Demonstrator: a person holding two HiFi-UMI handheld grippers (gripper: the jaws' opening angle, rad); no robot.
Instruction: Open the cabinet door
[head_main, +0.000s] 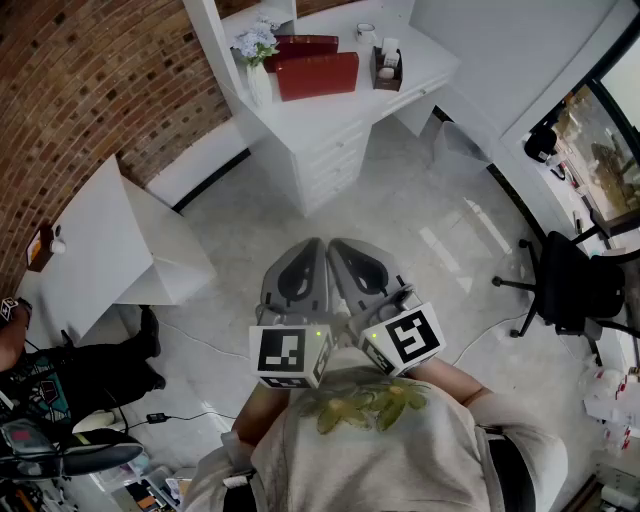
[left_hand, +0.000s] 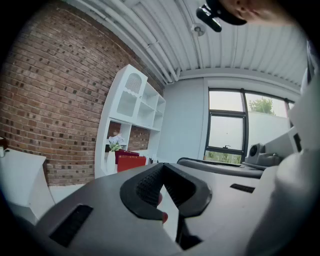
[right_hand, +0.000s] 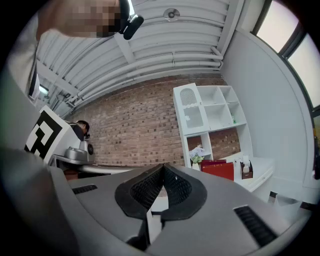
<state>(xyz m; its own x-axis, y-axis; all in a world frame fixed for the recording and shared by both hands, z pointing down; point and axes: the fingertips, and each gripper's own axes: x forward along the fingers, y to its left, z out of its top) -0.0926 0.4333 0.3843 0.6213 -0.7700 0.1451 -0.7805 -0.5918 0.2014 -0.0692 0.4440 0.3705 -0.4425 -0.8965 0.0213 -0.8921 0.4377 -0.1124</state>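
White cabinet stood well apart, untouched; left claw and right claw were each pressed together, empty, held close, likely pre-approach.

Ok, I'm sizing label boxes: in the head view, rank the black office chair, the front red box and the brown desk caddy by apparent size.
1. black office chair, though it may sit nearer the camera.
2. front red box.
3. brown desk caddy, clearly smallest.
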